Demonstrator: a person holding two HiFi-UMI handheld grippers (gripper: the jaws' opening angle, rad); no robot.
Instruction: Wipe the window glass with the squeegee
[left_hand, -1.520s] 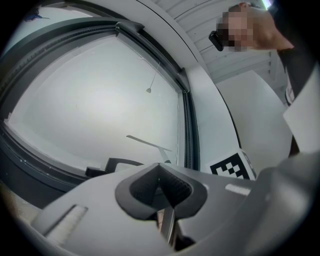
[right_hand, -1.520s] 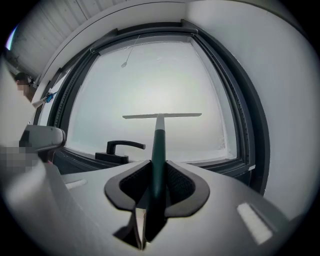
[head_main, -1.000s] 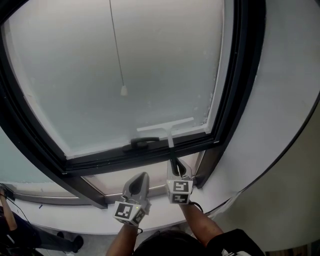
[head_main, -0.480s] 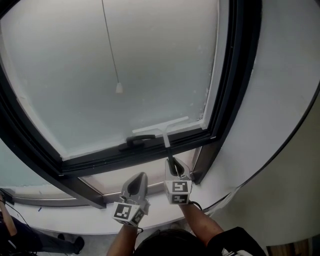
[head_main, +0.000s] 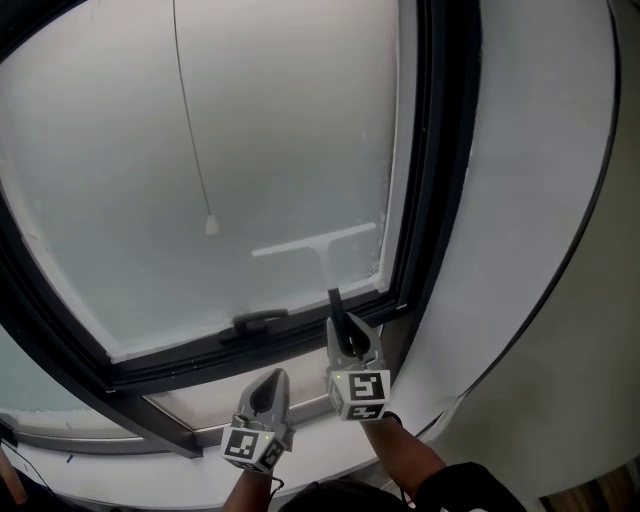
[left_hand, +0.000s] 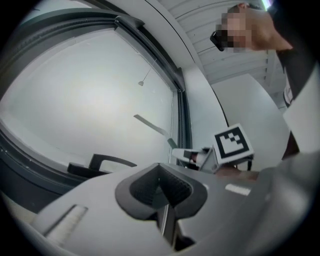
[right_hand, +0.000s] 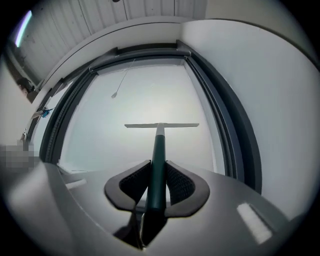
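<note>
Under squeegee (head_main: 318, 243), window handle (head_main: 258, 321), cord (head_main: 193, 140) left

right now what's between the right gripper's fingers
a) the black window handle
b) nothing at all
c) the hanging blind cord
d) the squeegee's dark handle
D: in the right gripper view the right gripper has its fingers shut on the dark handle of the squeegee, whose blade reaches up over the window glass.
</note>
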